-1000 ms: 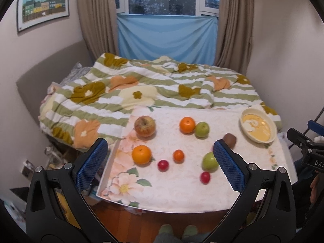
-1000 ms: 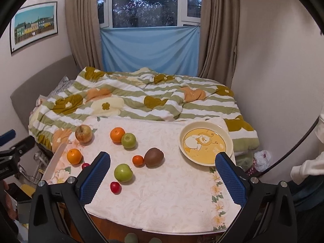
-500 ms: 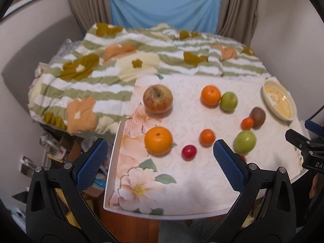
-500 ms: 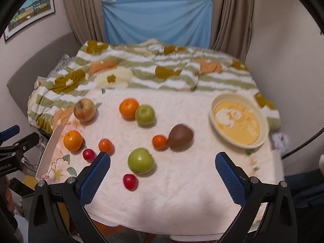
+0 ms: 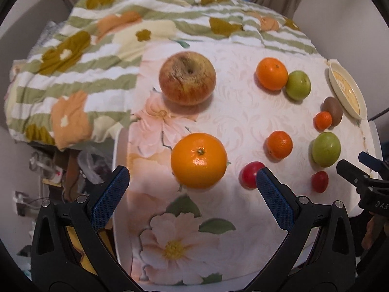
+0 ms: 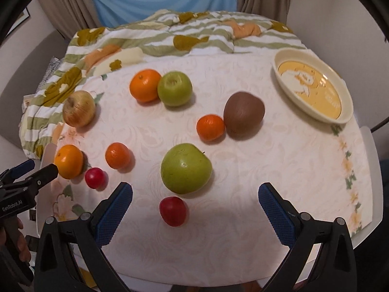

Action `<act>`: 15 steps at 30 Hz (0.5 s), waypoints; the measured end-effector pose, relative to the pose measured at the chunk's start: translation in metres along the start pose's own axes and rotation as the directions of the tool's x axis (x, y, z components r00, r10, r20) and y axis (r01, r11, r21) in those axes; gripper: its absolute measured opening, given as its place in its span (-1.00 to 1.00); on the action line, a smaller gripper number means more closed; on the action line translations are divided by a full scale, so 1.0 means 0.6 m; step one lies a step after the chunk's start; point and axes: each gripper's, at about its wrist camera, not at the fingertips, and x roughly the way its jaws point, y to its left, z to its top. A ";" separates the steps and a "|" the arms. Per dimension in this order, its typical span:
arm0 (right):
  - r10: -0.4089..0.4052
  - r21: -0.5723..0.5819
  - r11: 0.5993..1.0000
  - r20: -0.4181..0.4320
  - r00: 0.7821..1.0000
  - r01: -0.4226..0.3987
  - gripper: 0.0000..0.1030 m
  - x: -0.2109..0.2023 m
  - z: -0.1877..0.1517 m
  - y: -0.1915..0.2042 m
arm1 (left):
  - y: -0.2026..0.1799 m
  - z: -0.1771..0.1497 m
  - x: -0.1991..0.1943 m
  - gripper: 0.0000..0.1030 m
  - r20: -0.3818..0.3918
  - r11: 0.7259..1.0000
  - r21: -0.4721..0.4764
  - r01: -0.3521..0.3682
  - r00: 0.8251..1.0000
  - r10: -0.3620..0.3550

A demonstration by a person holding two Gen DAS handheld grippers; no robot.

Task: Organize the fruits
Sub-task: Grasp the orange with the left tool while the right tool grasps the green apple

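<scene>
The left gripper (image 5: 192, 177) hangs over the near left part of the desk (image 5: 218, 250) with its blue pads spread wide, holding and touching nothing. Just ahead, between the pads, sits the large orange (image 5: 198, 160); a red cherry-sized fruit (image 5: 250, 178) lies against the inner side of its right pad as seen from this camera, though contact cannot be told. Farther ahead is the reddish apple (image 5: 187, 81), and off to the right a small tangerine (image 5: 279, 144).

The right gripper (image 6: 195, 193) is likewise wide apart and empty, over the near middle of the desk. Between its pads, nearest, lies a second small red fruit (image 6: 173, 211); just beyond that sits the big green apple (image 6: 186, 168). Farther on, a tiny tangerine (image 6: 210, 127) touches the brown kiwi (image 6: 243, 114), and farther still an orange (image 6: 145, 88) touches a smaller green apple (image 6: 174, 88). Ahead and to the right, the cream bowl (image 6: 345, 119) stands near the far edge, holding no fruit. Behind the desk lies the striped floral quilt (image 6: 194, 34).
</scene>
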 end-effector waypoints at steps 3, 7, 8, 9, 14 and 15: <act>-0.011 0.019 1.000 -0.007 1.000 0.011 0.99 0.016 0.002 0.002 | 0.002 0.009 0.025 1.00 -0.023 1.000 0.014 0.016 1.000 -0.015; -0.021 0.048 0.999 -0.023 1.000 0.023 0.99 0.036 0.006 0.000 | -0.001 0.015 0.057 0.79 -0.062 0.999 0.032 0.035 0.998 -0.033; -0.022 0.053 0.998 -0.026 0.999 0.023 0.98 0.040 0.006 0.000 | 0.000 0.016 0.061 0.74 -0.069 0.999 0.032 0.042 0.997 -0.040; -0.022 0.056 0.998 -0.029 0.999 0.024 0.94 0.043 0.008 0.000 | 0.000 0.016 0.064 0.64 -0.072 0.998 0.031 0.048 0.996 -0.045; -0.030 0.046 0.998 -0.036 0.999 0.032 0.85 0.055 0.014 0.004 | -0.003 0.015 0.079 0.31 -0.090 0.997 0.041 0.069 0.994 -0.065; -0.031 0.045 0.998 -0.035 0.999 0.032 0.85 0.057 0.015 0.007 | -0.003 0.015 0.078 0.31 -0.088 0.997 0.044 0.071 0.994 -0.066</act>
